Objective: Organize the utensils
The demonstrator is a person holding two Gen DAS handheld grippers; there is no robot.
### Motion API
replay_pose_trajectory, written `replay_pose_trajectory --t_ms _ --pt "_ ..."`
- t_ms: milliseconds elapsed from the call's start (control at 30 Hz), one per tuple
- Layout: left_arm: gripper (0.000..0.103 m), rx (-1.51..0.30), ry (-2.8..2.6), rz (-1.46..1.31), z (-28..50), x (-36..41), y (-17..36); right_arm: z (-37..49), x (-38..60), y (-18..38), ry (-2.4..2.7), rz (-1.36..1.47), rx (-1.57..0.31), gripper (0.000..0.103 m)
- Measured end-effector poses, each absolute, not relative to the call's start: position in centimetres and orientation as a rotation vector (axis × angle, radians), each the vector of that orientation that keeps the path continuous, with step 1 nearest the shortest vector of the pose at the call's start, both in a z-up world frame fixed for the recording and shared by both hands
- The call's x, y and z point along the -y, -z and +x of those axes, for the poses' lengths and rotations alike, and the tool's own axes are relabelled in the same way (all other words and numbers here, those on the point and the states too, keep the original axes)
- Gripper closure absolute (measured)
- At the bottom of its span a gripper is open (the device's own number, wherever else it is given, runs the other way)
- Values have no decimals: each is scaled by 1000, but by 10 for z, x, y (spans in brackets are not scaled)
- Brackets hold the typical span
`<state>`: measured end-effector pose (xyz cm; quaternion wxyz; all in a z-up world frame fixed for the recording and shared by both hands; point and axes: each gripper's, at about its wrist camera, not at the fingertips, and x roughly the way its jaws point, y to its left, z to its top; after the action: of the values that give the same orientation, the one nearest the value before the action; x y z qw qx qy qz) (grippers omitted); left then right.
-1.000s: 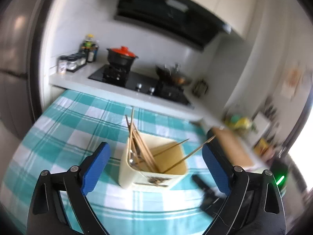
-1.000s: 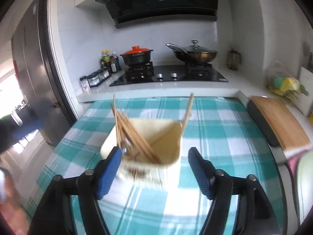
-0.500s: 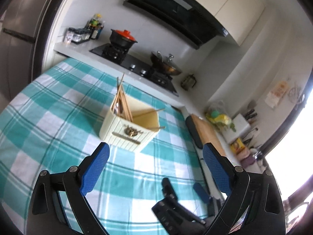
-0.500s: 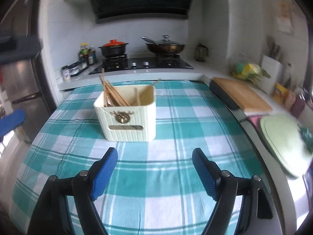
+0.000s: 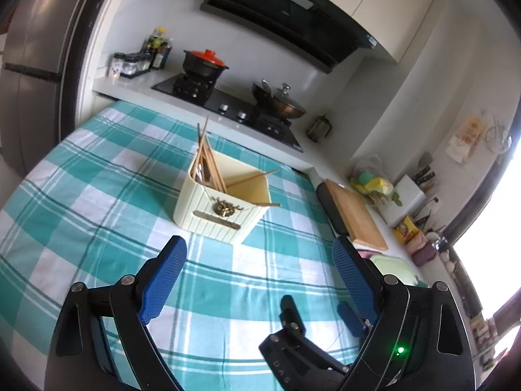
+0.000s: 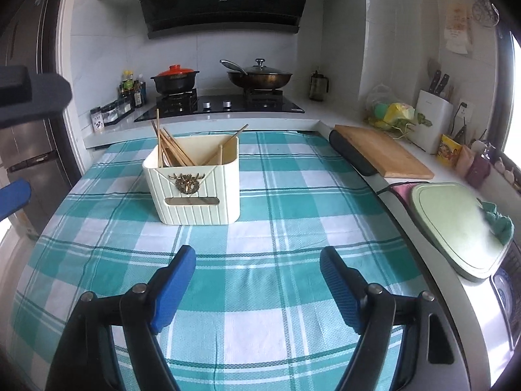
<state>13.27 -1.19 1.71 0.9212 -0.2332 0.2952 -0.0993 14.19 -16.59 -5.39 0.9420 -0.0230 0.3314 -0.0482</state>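
Observation:
A cream ribbed utensil holder (image 5: 224, 207) (image 6: 195, 187) stands upright on the teal checked tablecloth (image 5: 97, 189) (image 6: 293, 215). Several wooden chopsticks (image 5: 208, 166) (image 6: 169, 151) lean inside it. My left gripper (image 5: 257, 270) is open and empty, held above the cloth well short of the holder. My right gripper (image 6: 257, 275) is open and empty, also back from the holder. The right gripper shows low in the left wrist view (image 5: 317, 332). A blue pad of the left gripper (image 6: 13, 195) shows at the left edge of the right wrist view.
A stove with a red-lidded pot (image 6: 176, 79) and a wok (image 6: 259, 76) runs along the back counter. A wooden cutting board (image 6: 381, 154) and a green board (image 6: 456, 228) lie to the right. A fridge (image 6: 29, 150) stands at the left.
Both grippers have pulled back and up from the holder, which now stands farther away on the cloth. Both stay open and empty.

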Motion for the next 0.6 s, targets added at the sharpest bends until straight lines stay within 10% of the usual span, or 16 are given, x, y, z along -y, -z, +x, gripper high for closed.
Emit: replay_pose_trajectory --t_ms 433,600 --pt "20 -575 230 -361 137 28 -21 143 169 58 88 -52 -666 21" --pt "6 -556 190 -315 137 14 -21 148 173 55 104 -56 -666 21"
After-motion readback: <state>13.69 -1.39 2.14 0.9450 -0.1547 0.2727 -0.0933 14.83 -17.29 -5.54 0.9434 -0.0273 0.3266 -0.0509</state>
